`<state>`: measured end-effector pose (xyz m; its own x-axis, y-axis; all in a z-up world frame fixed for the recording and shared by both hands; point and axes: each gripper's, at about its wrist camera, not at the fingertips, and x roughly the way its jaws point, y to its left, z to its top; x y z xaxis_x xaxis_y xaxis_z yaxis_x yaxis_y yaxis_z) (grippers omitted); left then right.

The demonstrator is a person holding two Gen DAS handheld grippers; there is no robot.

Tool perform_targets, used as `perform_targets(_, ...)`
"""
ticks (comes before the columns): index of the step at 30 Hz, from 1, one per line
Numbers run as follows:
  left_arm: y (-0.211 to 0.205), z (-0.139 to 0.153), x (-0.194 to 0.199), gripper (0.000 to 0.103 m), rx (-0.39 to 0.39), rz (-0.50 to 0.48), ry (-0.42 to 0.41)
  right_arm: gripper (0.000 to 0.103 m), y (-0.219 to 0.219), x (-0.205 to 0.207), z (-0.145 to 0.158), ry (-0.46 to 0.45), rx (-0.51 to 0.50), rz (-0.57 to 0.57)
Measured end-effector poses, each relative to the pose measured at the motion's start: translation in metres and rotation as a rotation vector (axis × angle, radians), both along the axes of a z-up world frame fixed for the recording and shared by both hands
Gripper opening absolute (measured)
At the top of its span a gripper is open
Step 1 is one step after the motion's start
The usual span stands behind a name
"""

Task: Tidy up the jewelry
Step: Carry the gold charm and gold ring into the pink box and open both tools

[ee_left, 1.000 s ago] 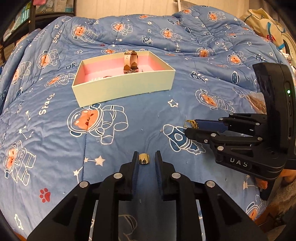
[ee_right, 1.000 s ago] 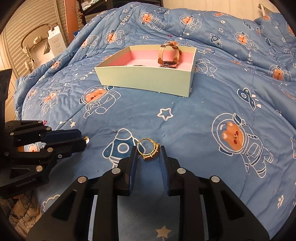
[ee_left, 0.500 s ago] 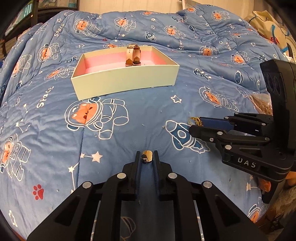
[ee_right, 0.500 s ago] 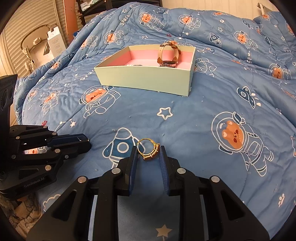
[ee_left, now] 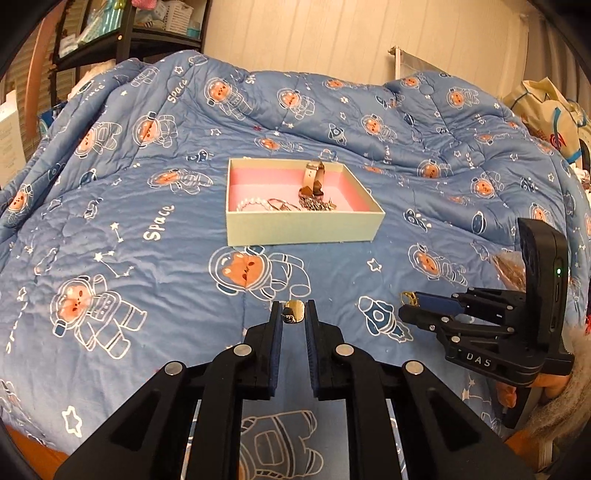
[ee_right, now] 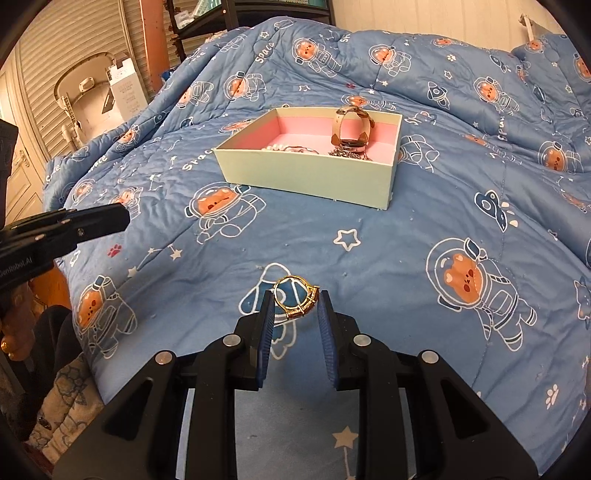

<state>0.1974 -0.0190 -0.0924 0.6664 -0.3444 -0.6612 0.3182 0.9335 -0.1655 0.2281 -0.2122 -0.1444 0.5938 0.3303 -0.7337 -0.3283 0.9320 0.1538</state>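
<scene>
My left gripper [ee_left: 293,314] is shut on a small gold ring [ee_left: 293,312], held above the blue quilt. My right gripper [ee_right: 295,302] is shut on a gold hoop earring [ee_right: 297,301]; it also shows in the left wrist view [ee_left: 410,304] at the right. A pale green box with a pink inside [ee_left: 303,230] lies farther up the quilt and also shows in the right wrist view [ee_right: 306,177]. It holds a beige strap watch [ee_left: 314,181], a pearl bracelet [ee_left: 253,204] and chains. The left gripper's fingers [ee_right: 110,221] show at the left of the right wrist view.
The bed is covered by a blue astronaut-bear quilt [ee_left: 147,258]. A black shelf [ee_left: 122,33] stands at the back left. A bag [ee_left: 546,114] lies at the right edge of the bed. A white box and a chair [ee_right: 103,96] stand beside the bed on the left.
My left gripper closed on the gold ring and lifted it off the quilt, so the box's inside now shows. My right gripper also rose, holding its earring throughout.
</scene>
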Motion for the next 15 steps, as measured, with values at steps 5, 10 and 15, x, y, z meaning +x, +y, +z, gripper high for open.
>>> perform_targets(5, 0.015, 0.026, -0.002, 0.012, 0.014, 0.026, -0.066, 0.024, 0.008, -0.005, 0.022, -0.038, 0.016, 0.032)
perform_targets(10, 0.014, 0.042, 0.004, 0.012, 0.020, 0.006, -0.098, 0.025, 0.019, -0.002, 0.044, -0.086, 0.025, 0.062)
perform_targets(15, 0.005, 0.047, 0.014, 0.012, 0.014, -0.031, -0.108, 0.025, 0.025, 0.009, 0.062, -0.129, 0.013, 0.090)
